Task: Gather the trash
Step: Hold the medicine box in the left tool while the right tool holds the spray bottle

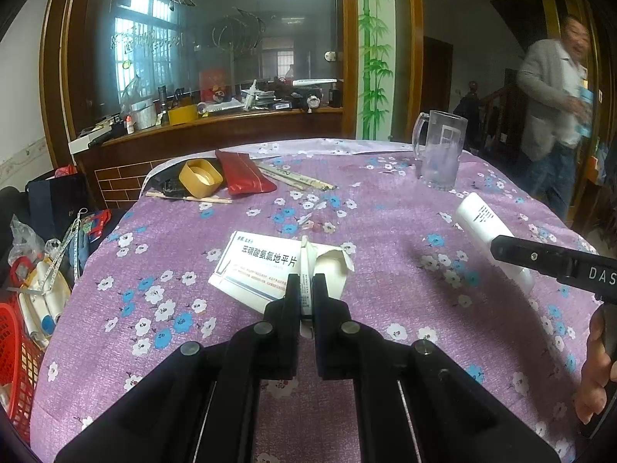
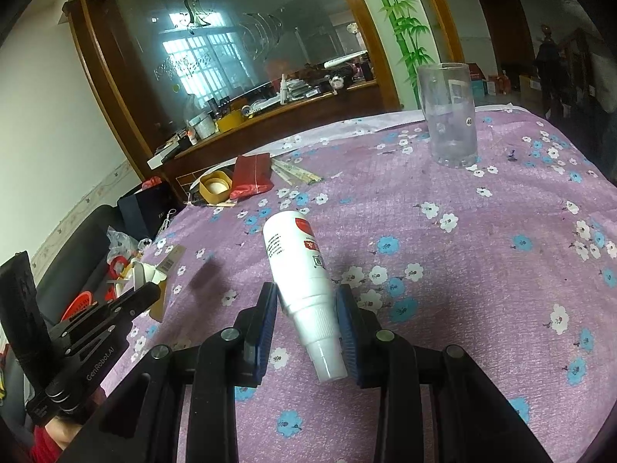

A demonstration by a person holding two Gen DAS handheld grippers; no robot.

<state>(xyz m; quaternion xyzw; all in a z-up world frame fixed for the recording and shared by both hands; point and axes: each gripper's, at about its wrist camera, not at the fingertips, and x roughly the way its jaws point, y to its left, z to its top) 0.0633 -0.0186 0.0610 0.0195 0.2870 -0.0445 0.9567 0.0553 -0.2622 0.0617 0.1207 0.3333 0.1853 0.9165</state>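
Observation:
A flattened white medicine box (image 1: 254,266) with torn flaps hangs just above the purple flowered tablecloth (image 1: 385,208), and my left gripper (image 1: 305,283) is shut on its edge. In the right wrist view that box (image 2: 169,260) shows edge-on at the left gripper (image 2: 152,293). My right gripper (image 2: 306,295) is shut on a white spray bottle (image 2: 297,258) with a red label, its nozzle pointing back toward the camera. From the left wrist view the bottle (image 1: 480,220) sticks out of the right gripper (image 1: 501,249) at the right edge.
At the table's far side stand a glass mug (image 1: 439,154), a yellow round tub (image 1: 200,179), a red pouch (image 1: 243,177) and wrapped chopsticks (image 1: 297,179). A red basket (image 1: 19,351) and clutter lie left of the table. A person (image 1: 551,96) stands at the far right.

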